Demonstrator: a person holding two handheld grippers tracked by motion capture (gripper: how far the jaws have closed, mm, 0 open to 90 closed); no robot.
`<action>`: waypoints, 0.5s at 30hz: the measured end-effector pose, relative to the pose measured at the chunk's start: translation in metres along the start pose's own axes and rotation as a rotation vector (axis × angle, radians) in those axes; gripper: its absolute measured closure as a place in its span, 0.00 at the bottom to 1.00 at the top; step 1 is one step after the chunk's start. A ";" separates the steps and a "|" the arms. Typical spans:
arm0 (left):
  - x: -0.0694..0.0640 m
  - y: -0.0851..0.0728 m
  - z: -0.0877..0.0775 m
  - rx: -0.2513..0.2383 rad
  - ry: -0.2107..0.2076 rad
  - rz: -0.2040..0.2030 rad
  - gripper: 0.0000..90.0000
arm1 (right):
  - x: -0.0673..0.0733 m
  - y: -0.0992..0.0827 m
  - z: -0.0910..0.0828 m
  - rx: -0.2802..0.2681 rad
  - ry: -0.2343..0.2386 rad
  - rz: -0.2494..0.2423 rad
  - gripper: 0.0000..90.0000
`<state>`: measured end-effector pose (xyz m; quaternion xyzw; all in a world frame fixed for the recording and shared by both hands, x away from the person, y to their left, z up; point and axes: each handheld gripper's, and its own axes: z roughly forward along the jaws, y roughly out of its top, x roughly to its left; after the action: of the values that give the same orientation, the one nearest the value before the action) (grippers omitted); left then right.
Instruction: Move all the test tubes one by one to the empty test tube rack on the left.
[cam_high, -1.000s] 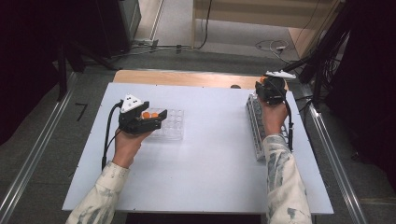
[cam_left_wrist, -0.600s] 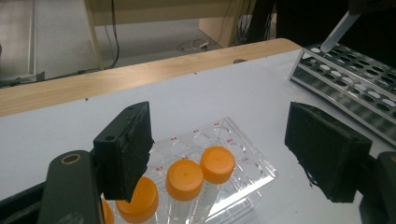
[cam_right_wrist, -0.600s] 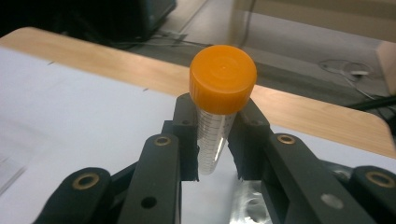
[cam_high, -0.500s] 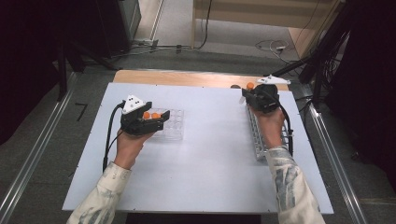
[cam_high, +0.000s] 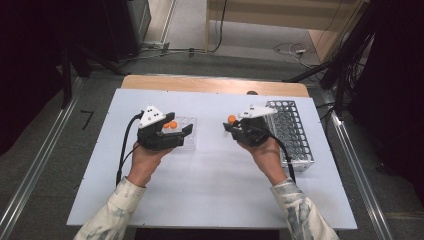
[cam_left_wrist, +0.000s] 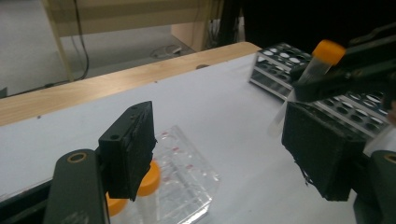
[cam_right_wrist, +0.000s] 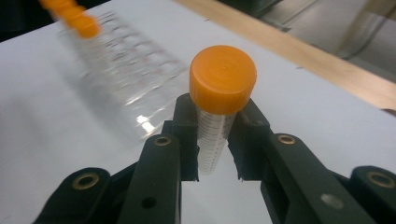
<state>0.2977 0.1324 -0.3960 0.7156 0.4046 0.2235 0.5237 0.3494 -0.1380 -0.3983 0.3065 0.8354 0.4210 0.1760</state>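
My right gripper (cam_high: 231, 125) is shut on a clear tube with an orange cap (cam_right_wrist: 223, 79), held upright above the white table (cam_high: 215, 180) just left of the metal tube rack (cam_high: 292, 131). In the left gripper view the same tube (cam_left_wrist: 322, 53) hangs at the upper right. My left gripper (cam_high: 177, 131) hovers over a clear acrylic rack (cam_left_wrist: 187, 177) that holds orange-capped tubes (cam_high: 172, 124). Its jaws have just closed a little but still stand wide apart, open, with nothing pressed between them (cam_left_wrist: 224, 135). The clear rack (cam_right_wrist: 130, 65) is blurred in the right gripper view.
A wooden strip (cam_high: 210, 84) runs along the table's far edge. Metal rails (cam_high: 37, 170) flank the table on both sides, and cables lie on the floor beyond it. A cable trails from each gripper toward the person's sleeves.
My right gripper has carried the orange-capped tube leftward, from above the metal rack to the table's middle. My left gripper has shifted slightly to the right over the clear rack.
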 end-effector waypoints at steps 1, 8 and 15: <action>-0.004 0.000 0.001 0.003 -0.015 0.006 0.30 | 0.007 -0.002 0.002 0.006 0.020 -0.011 0.80; -0.024 -0.002 0.008 0.033 -0.119 0.045 0.37 | 0.040 -0.009 0.023 0.047 0.114 -0.066 0.80; -0.025 -0.007 0.013 0.063 -0.164 0.068 0.54 | 0.056 -0.007 0.032 0.049 0.157 -0.094 0.80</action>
<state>0.2905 0.1052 -0.4046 0.7611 0.3427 0.1688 0.5243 0.3226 -0.0848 -0.4243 0.2373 0.8701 0.4144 0.1217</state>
